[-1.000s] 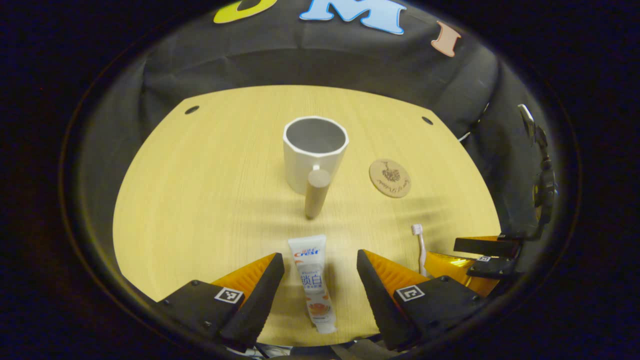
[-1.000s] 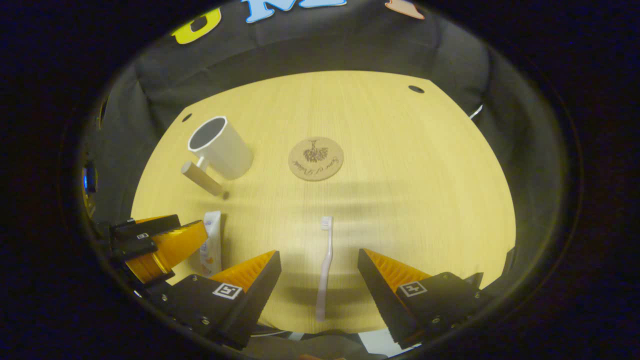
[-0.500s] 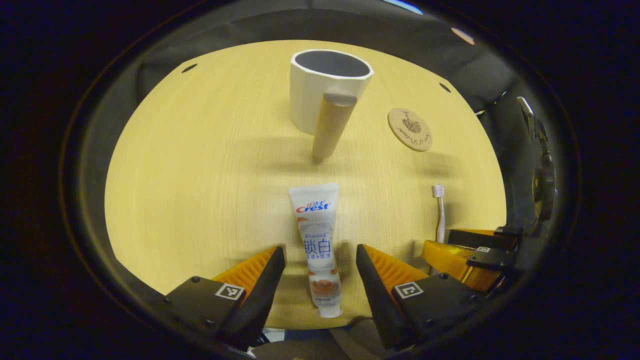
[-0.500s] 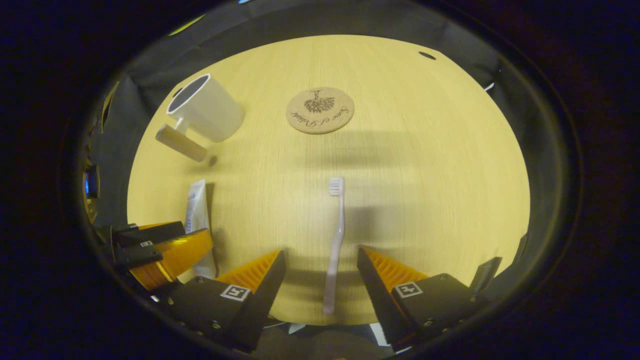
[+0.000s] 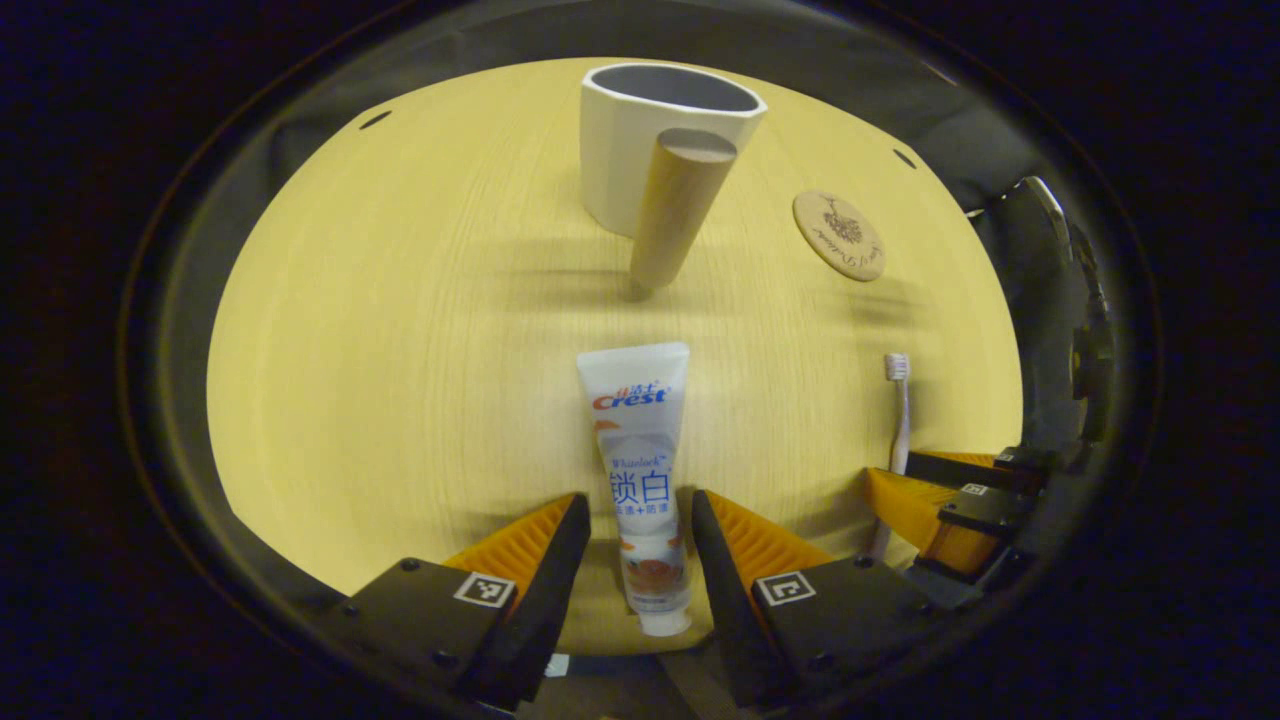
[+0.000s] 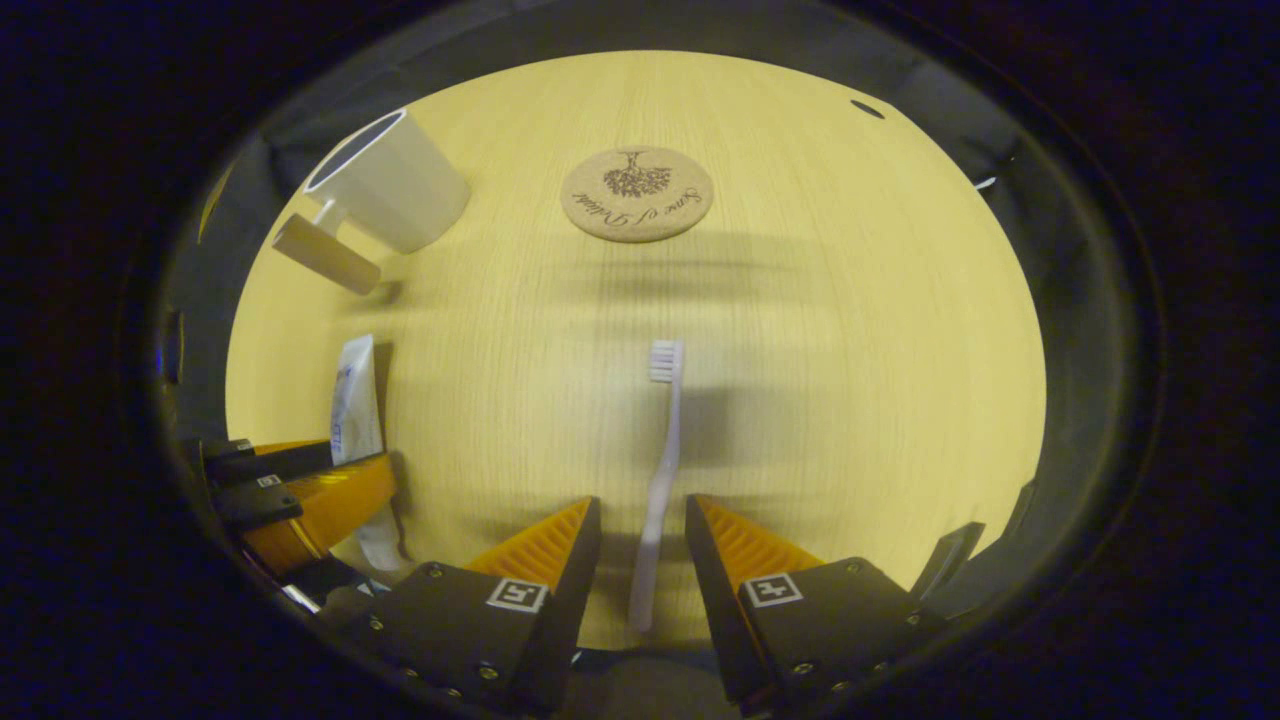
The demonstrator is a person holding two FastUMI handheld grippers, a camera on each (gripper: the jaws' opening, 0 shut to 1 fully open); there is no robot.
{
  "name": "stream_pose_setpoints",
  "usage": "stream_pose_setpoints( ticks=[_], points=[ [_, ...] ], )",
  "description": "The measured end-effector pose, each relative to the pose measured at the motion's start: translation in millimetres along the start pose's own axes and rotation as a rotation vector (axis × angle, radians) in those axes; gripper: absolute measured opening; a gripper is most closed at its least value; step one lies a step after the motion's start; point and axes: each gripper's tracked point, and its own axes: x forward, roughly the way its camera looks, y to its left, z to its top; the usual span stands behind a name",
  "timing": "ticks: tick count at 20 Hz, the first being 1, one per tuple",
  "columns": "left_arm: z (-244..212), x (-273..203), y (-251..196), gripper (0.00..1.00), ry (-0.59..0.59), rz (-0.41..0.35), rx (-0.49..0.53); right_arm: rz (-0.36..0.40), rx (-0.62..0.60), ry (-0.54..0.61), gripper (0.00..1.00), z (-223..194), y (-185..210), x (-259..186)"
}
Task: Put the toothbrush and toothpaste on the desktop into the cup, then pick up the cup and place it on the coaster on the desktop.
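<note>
Left hand-held gripper (image 5: pixel 632 525): spread, its two fingers either side of the near half of the toothpaste (image 5: pixel 640 470); a sliver of tabletop (image 5: pixel 400 330) shows between each finger and the tube, so not yet pinching.
Right hand-held gripper (image 6: pixel 640 525): spread, its fingers flanking the handle of the toothbrush (image 6: pixel 658 470) with narrow gaps on both sides; no contact that I can make out.
Toothpaste: lying flat, cap end nearest, flat crimped end pointing far toward the cup (image 5: pixel 650 150).
Toothbrush: lying flat to the right of the tube and well apart from it, bristles at the far end.
Cup: upright at the far side, empty as far as its mouth shows; its thick round handle points toward the near edge.
Coaster (image 6: pixel 637 194): bare, lying to the right of the cup, apart from it.
Risk, toothbrush: the handle is thin and low on the wood; fingers closing too high would likely slide over it or roll it away.
Risk, toothpaste: a soft tube squeezed near the cap may buckle or droop, and could catch the rim.
Risk, cup: the handle sits in the approach path; a knock could shift or tip it.
</note>
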Motion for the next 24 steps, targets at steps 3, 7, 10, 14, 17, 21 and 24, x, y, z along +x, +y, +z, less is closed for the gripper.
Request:
stream_pose_setpoints(
  ticks=[3,7,10,14,17,21,24],
  points=[
    [0.8,1.2,2.6,0.58,-0.006,0.022,0.012,-0.022,0.006,0.005,0.33,-2.4,-6.1,0.6],
    [3.5,-0.5,1.8,0.41,-0.029,0.028,0.011,0.003,0.015,-0.001,0.19,-2.4,-5.3,-0.2],
    [3.7,-0.3,2.9,0.38,-0.037,0.025,0.011,0.051,0.027,-0.010,0.12,-3.3,-1.8,-0.4],
    [5.2,-1.7,3.2,0.31,-0.075,0.013,0.024,0.110,0.057,-0.043,0.04,-0.6,-1.2,-1.2],
    [6.0,-0.8,2.0,0.23,-0.103,-0.008,0.022,0.124,0.046,-0.081,0.04,0.9,-0.6,-0.3],
    [7.3,-4.4,5.3,0.22,-0.146,-0.019,-0.016,0.157,0.045,-0.130,0.04,0.6,2.3,-7.6],
    [14.7,-16.6,7.1,0.23,-0.213,-0.039,-0.059,0.215,0.072,-0.200,0.04,12.4,7.3,-23.6]
  ],
)
